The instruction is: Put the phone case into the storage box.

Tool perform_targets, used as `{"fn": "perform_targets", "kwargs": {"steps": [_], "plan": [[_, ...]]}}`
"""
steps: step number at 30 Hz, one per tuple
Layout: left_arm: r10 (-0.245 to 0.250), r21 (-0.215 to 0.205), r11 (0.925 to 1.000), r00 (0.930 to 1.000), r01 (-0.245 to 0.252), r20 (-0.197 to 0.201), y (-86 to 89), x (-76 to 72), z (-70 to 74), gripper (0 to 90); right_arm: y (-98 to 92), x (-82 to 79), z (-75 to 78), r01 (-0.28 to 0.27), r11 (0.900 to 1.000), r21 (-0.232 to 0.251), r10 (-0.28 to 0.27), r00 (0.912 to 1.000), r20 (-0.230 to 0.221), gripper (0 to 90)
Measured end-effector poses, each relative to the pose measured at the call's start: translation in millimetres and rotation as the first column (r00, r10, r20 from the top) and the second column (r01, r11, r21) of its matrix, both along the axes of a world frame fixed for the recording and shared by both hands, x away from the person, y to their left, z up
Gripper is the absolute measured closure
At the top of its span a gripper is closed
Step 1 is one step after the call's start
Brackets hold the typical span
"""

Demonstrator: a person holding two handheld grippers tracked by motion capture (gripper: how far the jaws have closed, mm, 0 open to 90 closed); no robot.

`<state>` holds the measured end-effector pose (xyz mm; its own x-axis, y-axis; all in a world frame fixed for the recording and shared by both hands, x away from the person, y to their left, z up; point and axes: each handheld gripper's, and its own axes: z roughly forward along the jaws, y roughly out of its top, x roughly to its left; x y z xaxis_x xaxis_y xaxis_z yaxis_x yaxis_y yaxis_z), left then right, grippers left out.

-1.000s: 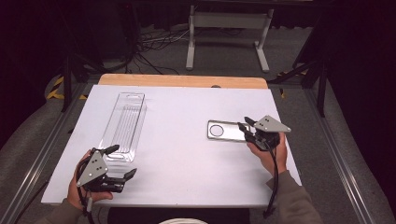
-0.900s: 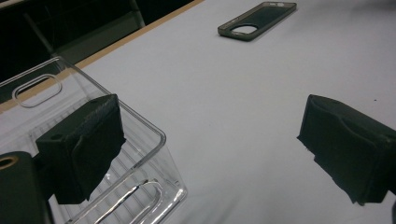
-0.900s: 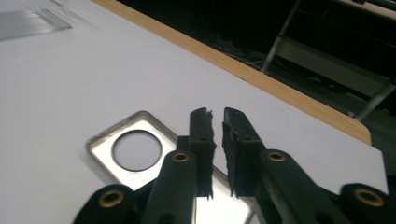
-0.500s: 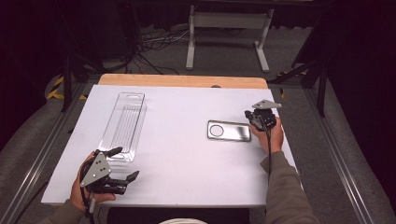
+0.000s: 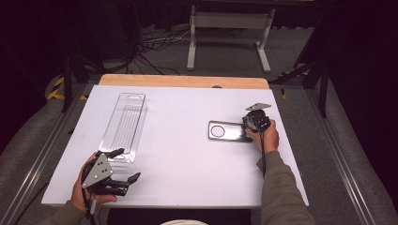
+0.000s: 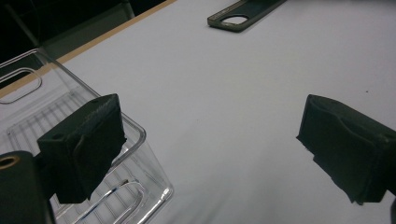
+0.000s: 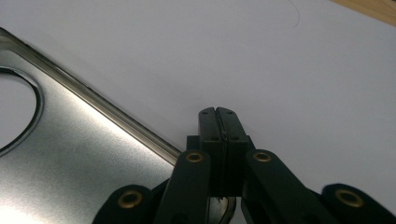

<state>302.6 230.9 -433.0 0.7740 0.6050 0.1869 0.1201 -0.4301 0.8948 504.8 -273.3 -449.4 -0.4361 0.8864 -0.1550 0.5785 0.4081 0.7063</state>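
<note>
Two things lie on the white counter (image 5: 183,140): a clear tray (image 5: 124,124) at about 9 o'clock and a dark metal plate (image 5: 228,131) at about 3 o'clock, well apart. The right tongs (image 5: 251,125) have just been closing and are now pressed together with nothing between them, their tips at the plate's near-right end, judged to be nudging or pinning it rather than gripping it. In the right gripper view the plate (image 7: 70,154) shows a smooth, brushed sheen, a raised rim and a round hole. The left tongs (image 5: 123,165) stand wide and empty at about 7 o'clock, just off the tray's near end, likely ready to steady it. The tray (image 6: 93,186) is thin transparent plastic, long and ribbed, with rounded corners and a hang slot at its far end.
</note>
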Motion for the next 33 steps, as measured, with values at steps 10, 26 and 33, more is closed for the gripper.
{"fn": "perform_targets", "kwargs": {"steps": [10,26,33], "plan": [[-0.008,0.004,1.0000,0.9999,0.008,0.008,0.7,-0.5,1.0,8.0,-2.8,-7.0,1.0,-0.009,1.000,0.017,0.009,0.9997,-0.024,90.0],[-0.014,0.014,0.9998,0.9998,0.014,0.016,-1.3,-2.7,2.3,8.7,-4.4,-45.9,5.1,-0.077,0.997,-0.019,0.076,0.9950,-0.065,90.0],[-0.015,0.007,0.9999,0.9998,0.015,0.012,-1.3,-2.5,2.2,8.9,-2.3,-54.3,5.6,-0.095,0.995,-0.016,0.093,0.9927,-0.076,90.0]]}}
